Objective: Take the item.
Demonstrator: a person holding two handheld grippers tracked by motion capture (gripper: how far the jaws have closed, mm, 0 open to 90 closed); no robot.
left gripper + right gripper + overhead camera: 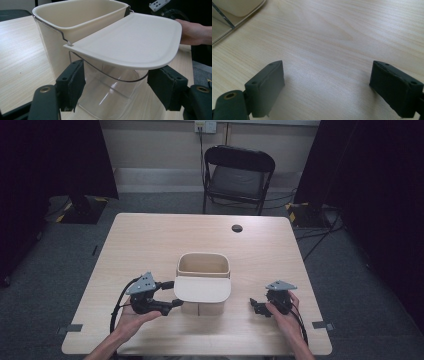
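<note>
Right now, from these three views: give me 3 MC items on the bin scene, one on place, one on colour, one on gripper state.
1. Where is the left gripper?
A. beside the bin's lid
B. at the table's far edge
C. on the chair

2. What colour is the bin?
A. blue
B. cream
C. red

3. How are the right gripper fingers?
A. shut on the lid
B. apart, holding nothing
C. shut on a cable

Answers:
1 A, the high view shows it next to the lid.
2 B, bin and lid both look cream.
3 B, bare table shows between them.
</note>
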